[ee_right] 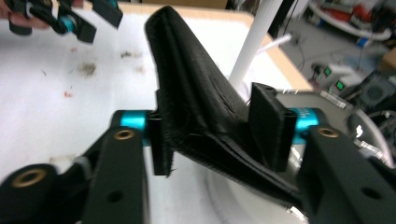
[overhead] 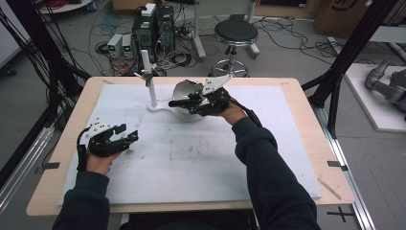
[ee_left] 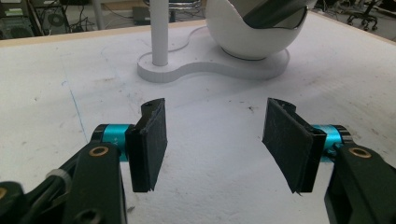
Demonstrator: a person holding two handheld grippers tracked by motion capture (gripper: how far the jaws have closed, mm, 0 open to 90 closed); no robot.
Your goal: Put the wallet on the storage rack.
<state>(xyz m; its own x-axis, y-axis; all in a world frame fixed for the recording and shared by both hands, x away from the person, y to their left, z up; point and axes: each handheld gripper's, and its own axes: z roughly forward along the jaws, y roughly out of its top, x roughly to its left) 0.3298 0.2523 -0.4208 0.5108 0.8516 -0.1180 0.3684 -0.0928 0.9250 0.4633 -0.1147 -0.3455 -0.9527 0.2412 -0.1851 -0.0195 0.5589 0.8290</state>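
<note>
A black, soft, folded case (ee_right: 196,93) lies between the jaws of my right gripper (ee_right: 210,135). One pad touches it and the other stands just beside it, without squeezing. In the high view my right gripper (overhead: 194,103) hovers at the white bowl (overhead: 184,91) with the jagged rim. The case (overhead: 179,102) sticks out to the left over the bowl's opening. The left gripper view shows the case (ee_left: 275,11) leaning on the bowl (ee_left: 252,32). My left gripper (overhead: 125,132) rests low at the left of the mat. Its jaws (ee_left: 215,140) stand apart with nothing between them.
The bowl sits on a flat white base (ee_left: 210,65) that also carries a white upright post (overhead: 151,81). A white foam mat (overhead: 215,158) covers the wooden table. Behind the table's far edge are a black stool (overhead: 234,33), computers and cables.
</note>
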